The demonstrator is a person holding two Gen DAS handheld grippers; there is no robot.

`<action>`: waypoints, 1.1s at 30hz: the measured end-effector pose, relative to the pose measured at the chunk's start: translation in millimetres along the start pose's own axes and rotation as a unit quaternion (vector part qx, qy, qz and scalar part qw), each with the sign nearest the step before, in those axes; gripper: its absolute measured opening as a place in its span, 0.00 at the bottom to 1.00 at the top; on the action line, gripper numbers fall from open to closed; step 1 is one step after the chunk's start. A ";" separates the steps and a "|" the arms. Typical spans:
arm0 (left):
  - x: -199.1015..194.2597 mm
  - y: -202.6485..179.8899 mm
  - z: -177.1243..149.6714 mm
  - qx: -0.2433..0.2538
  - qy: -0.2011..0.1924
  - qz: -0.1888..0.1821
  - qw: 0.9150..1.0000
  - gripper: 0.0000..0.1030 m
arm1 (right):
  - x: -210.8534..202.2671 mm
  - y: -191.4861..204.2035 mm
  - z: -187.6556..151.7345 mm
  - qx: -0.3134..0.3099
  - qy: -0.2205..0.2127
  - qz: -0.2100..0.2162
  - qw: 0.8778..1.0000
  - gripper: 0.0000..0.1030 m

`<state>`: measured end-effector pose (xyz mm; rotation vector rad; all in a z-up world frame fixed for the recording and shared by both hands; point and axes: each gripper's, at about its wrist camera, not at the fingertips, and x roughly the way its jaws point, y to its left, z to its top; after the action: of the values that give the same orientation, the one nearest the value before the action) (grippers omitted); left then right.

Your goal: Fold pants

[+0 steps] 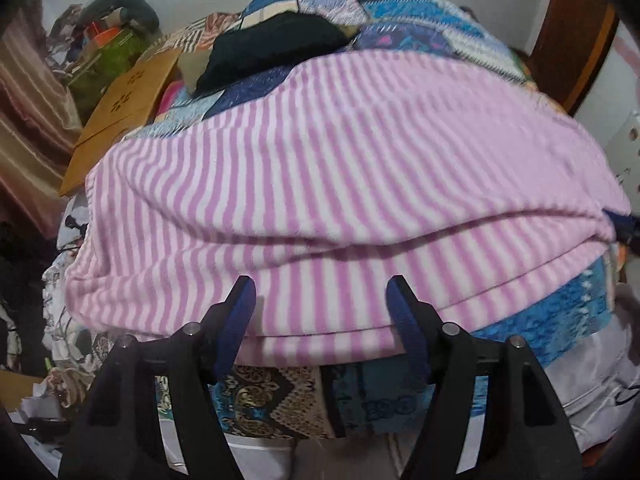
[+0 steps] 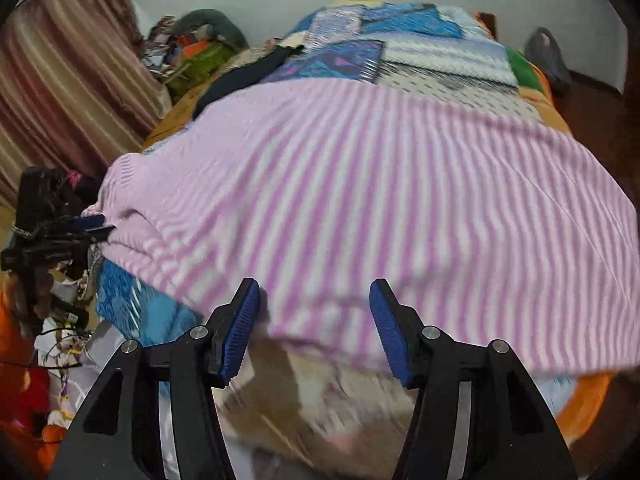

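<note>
The pink-and-white striped pants (image 1: 340, 184) lie spread across a patchwork bedspread (image 1: 400, 12), with layered edges along the near side. My left gripper (image 1: 322, 292) is open and empty, its blue pads just over the pants' near edge. In the right wrist view the same pants (image 2: 380, 200) fill the middle. My right gripper (image 2: 314, 294) is open and empty at their near edge. The left gripper also shows in the right wrist view (image 2: 92, 224) at the pants' left end.
A dark garment (image 1: 272, 48) lies on the bed beyond the pants. A brown cardboard box (image 1: 120, 120) and green clutter (image 1: 108, 52) sit at the far left by a striped curtain (image 2: 60, 80). A wooden headboard (image 1: 572, 32) stands at the right.
</note>
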<state>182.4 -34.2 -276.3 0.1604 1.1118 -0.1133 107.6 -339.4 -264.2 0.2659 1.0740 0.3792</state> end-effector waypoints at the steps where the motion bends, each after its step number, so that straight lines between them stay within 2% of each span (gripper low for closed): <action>1: -3.6 -3.2 1.1 0.003 -0.005 -0.006 1.000 0.66 | -4.2 -5.1 -2.6 0.010 0.002 -0.003 1.000 0.52; 7: -17.1 -49.1 1.3 0.058 -0.022 -0.060 0.996 0.66 | -31.8 -29.0 0.9 0.063 -0.033 -0.031 0.997 0.52; 11: -8.1 -71.0 -0.5 0.093 -0.024 -0.044 0.994 0.63 | -42.3 -28.0 3.5 0.058 -0.049 -0.043 0.996 0.52; 14: -6.0 -73.2 5.2 0.094 -0.032 -0.048 0.994 0.49 | -42.6 -21.9 4.4 0.049 -0.050 -0.044 0.997 0.52; 16: -4.6 -75.2 11.0 0.094 -0.035 -0.045 0.994 0.20 | -40.8 -18.6 4.8 0.043 -0.048 -0.042 0.997 0.52; 18: -4.7 -80.8 14.5 0.100 -0.037 -0.038 0.994 0.07 | -38.0 -15.5 7.2 0.038 -0.049 -0.042 0.997 0.52; 19: -6.0 -81.2 14.7 0.104 -0.041 -0.032 0.993 0.05 | -38.2 -14.8 7.8 0.037 -0.051 -0.041 0.997 0.52; 22: -15.9 -83.2 8.2 0.117 -0.048 -0.033 0.991 0.03 | -36.8 -9.9 11.8 0.030 -0.055 -0.037 0.997 0.52; 26: -23.4 -78.2 -3.3 0.112 -0.035 -0.048 0.992 0.02 | -30.1 -2.3 16.7 0.013 -0.052 -0.037 0.998 0.52; 33: -35.7 -61.0 -10.9 0.078 -0.027 -0.076 0.994 0.02 | -20.7 -1.0 17.6 0.009 -0.051 -0.039 0.998 0.52</action>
<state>146.7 -91.8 -253.2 0.2107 1.0610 -0.3393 114.7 -349.6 -240.0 0.2550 0.9856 0.2831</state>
